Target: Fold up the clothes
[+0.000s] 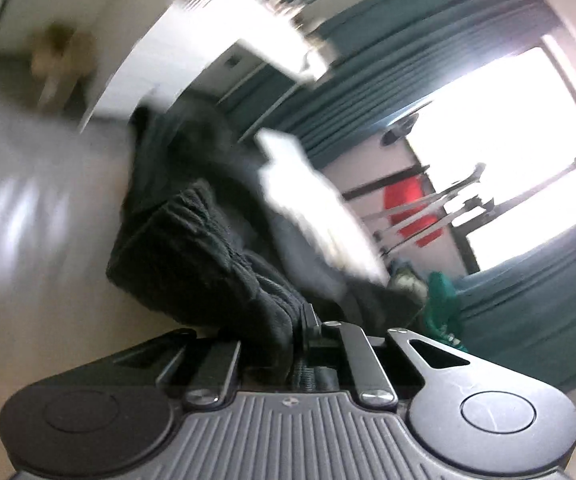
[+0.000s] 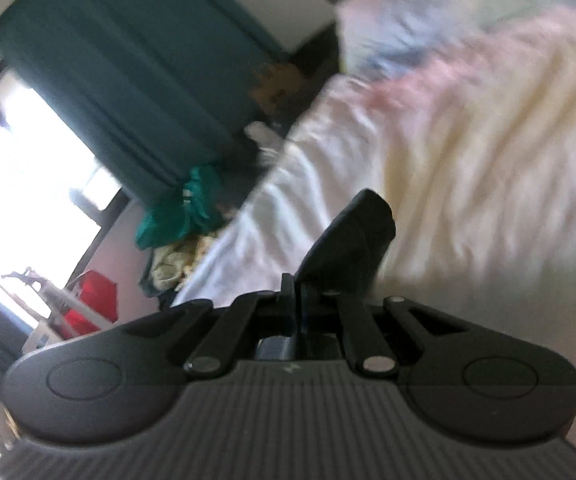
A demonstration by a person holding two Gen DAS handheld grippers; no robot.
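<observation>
2 tongs clenched, left tongs (image 1: 306, 320) on dark knit garment (image 1: 192, 240), right tongs (image 2: 294, 292) on dark cloth (image 2: 352, 240), no legible text

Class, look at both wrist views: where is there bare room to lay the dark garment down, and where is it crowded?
Free: the pale rumpled bedsheet ahead of the right gripper, below the pastel pillow. Crowded: the heap of green and yellow clothes by the teal curtain. The left gripper holds the dark knit garment.

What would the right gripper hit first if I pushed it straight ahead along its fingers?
Probably the pale bedding. The right gripper is shut, with a dark piece sticking out in front; the rumpled sheet fills the view beyond it, though blur hides the depth.
</observation>
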